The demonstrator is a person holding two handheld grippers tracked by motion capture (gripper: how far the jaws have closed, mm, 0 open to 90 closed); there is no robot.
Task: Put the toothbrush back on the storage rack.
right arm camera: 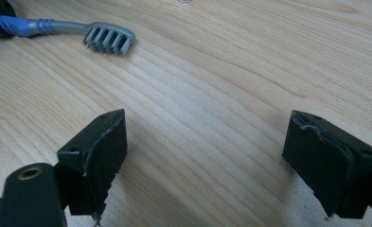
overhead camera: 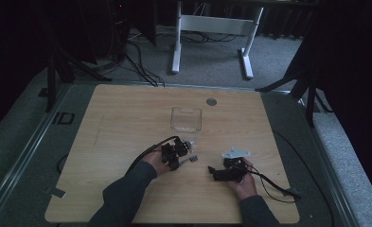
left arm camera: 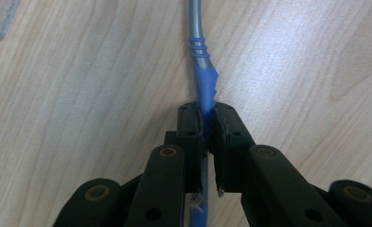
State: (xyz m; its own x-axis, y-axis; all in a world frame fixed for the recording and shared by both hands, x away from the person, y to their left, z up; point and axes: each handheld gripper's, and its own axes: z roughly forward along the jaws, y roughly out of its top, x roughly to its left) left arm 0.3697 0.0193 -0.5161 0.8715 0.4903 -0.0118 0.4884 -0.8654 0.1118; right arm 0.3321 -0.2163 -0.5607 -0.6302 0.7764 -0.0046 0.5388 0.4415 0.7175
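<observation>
1. Left hand-held gripper [left arm camera: 206,118]: jaws clamped on the blue handle of the toothbrush [left arm camera: 203,80], pads pressing it from both sides. In the high view it sits left of centre on the counter [overhead camera: 127,109], w/ the person's left hand behind it.
2. Toothbrush runs straight out ahead of the left jaws in the left gripper view: blue grip section between the pads, ribbed blue rings just past them, then a grey neck going on to the top edge of that view. It lies low over the wood; can't tell if it touches.
3. Right gripper view: grey brush head [right arm camera: 109,39] at upper left, bristles facing down toward the counter, well apart from the right jaws.
4. Right hand-held gripper [right arm camera: 205,156]: jaws wide apart, nothing between them, just bare wood. High view puts it right of centre, near the left one, not touching.
5. Clear plastic container [overhead camera: 186,119] stands just beyond the left hand-held gripper, toward the counter's far side.
</observation>
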